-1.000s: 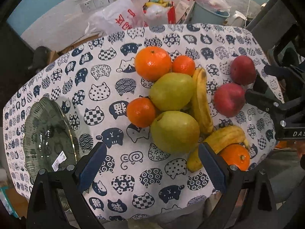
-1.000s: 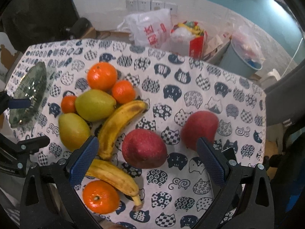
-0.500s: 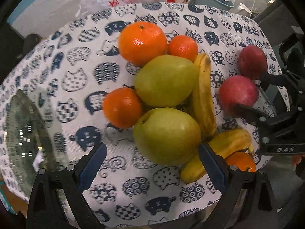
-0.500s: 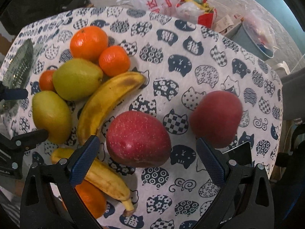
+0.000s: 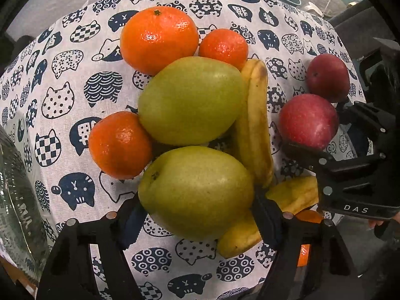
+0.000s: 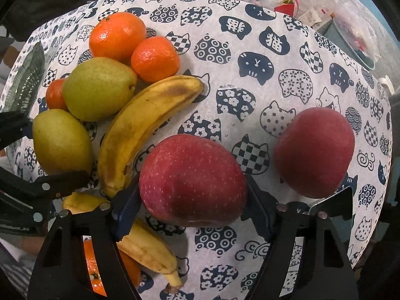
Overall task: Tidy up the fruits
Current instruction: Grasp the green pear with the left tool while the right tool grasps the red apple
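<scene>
At the bottom of the left wrist view, your left gripper (image 5: pixel 198 216) has its blue pads against both sides of the near green pear (image 5: pixel 196 191), grasping it on the cat-print tablecloth (image 5: pixel 62 80). Low in the right wrist view, your right gripper (image 6: pixel 192 208) clamps the near red apple (image 6: pixel 192 180) the same way. Beyond the pear sit a second pear (image 5: pixel 191 100), a small orange (image 5: pixel 120 145) and a banana (image 5: pixel 255 125); a large orange (image 5: pixel 158 38) lies toward the top. A glass plate (image 5: pixel 15 200) shows at the left edge.
</scene>
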`<state>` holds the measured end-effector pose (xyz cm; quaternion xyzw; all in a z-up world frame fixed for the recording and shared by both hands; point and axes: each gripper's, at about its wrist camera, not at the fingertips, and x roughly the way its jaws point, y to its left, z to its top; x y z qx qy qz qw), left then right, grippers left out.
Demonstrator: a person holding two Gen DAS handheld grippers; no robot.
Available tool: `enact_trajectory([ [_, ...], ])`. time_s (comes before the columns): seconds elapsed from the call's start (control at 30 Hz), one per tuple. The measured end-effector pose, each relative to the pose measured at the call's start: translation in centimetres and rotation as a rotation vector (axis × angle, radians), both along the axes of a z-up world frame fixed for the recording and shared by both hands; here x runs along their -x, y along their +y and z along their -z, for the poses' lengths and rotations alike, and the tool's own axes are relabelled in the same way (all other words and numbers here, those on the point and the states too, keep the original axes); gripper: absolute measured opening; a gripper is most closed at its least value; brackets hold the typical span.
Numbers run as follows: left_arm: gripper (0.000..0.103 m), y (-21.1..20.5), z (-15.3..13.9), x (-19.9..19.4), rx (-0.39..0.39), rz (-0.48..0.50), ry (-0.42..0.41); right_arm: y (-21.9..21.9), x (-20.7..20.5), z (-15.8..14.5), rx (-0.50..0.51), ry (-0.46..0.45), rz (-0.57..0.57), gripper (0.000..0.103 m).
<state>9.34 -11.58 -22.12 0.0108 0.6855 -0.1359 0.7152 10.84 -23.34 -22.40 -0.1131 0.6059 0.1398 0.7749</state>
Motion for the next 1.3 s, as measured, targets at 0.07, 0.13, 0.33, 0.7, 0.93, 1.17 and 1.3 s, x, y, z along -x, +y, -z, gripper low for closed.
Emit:
enact_trajectory([
  [0.07, 0.078, 0.2, 0.0, 0.1, 0.007, 0.003, -0.008, 0.0, 0.1, 0.1, -0.002, -0.003, 0.003, 0.076],
  [0.13, 0.078, 0.7, -0.6, 0.4, 0.007, 0.016, -0.017, -0.1, 0.5, 0.1, 0.000, -0.009, 0.008, 0.076],
  [0.33, 0.077, 1.1, -1.2, 1.6, -0.033, 0.038, -0.051, -0.5, 1.7, -2.2, -0.022, -0.065, 0.022, 0.076],
  [0.7, 0.077, 2.3, -6.5, 3.4, -0.031, 0.023, -0.164, 2.5, 3.3, -7.8, -0.051, -0.215, -0.015, 0.076],
  [0.93, 0.077, 5.6, -10.0, 5.1, -0.039, 0.004, -0.240, 4.5, 3.6, -10.5, -0.101, -0.281, -0.051, 0.076],
  [1.17, 0.077, 10.4, -12.6, 6.7, -0.037, -0.058, -0.278, 8.0, 4.1, -11.8, -0.140, -0.313, -0.114, 0.076],
  [1.3, 0.077, 12.5, -13.4, 7.5, -0.038, -0.089, -0.301, 10.4, 4.2, -12.4, -0.156, -0.319, -0.155, 0.076],
])
